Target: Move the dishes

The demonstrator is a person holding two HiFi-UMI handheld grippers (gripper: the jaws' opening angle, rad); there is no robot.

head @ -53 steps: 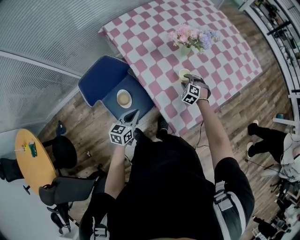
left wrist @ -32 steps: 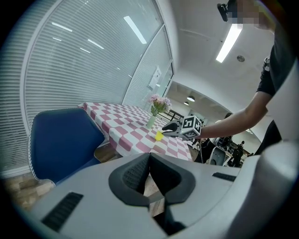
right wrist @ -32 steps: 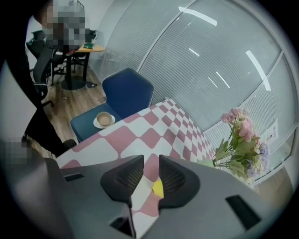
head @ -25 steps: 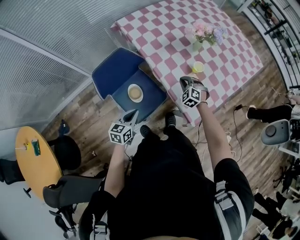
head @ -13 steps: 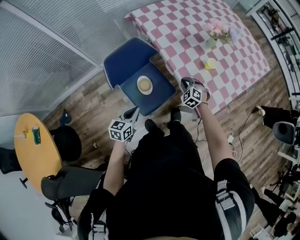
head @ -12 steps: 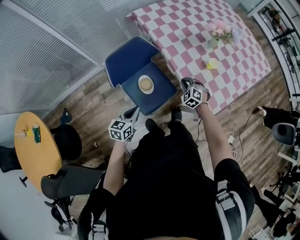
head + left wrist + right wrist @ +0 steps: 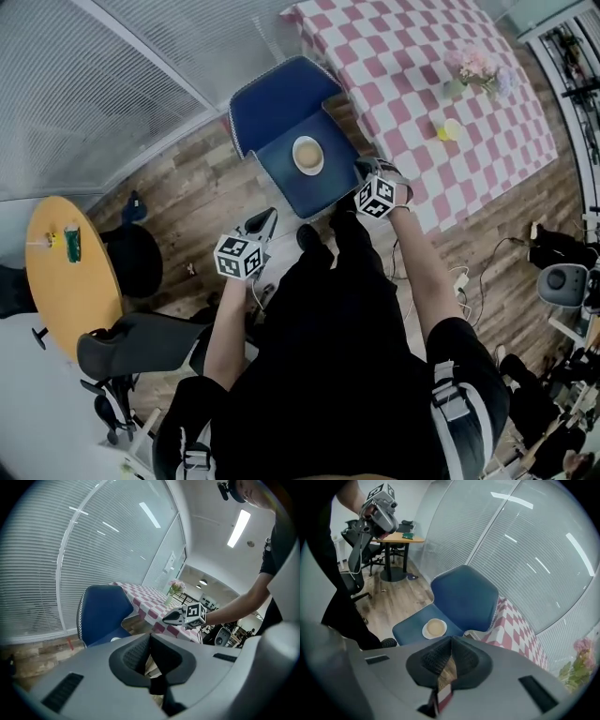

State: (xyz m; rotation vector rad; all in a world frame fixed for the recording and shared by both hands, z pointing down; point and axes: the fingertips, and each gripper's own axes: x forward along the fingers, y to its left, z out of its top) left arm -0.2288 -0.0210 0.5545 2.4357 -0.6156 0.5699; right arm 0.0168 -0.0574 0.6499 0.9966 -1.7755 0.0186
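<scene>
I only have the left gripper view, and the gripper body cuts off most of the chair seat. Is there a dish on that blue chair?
Observer: Yes. The right gripper view shows a white plate lying flat near the middle of the seat of the blue chair.
Operator: Anything on the checked table besides the flowers?
Observer: The head view shows a small yellow cup standing on the checked table, close to the vase of flowers.
Operator: Is the right hand-held gripper carrying anything?
Observer: No. In its own view the jaws of the right hand-held gripper are together with nothing between them.
</scene>
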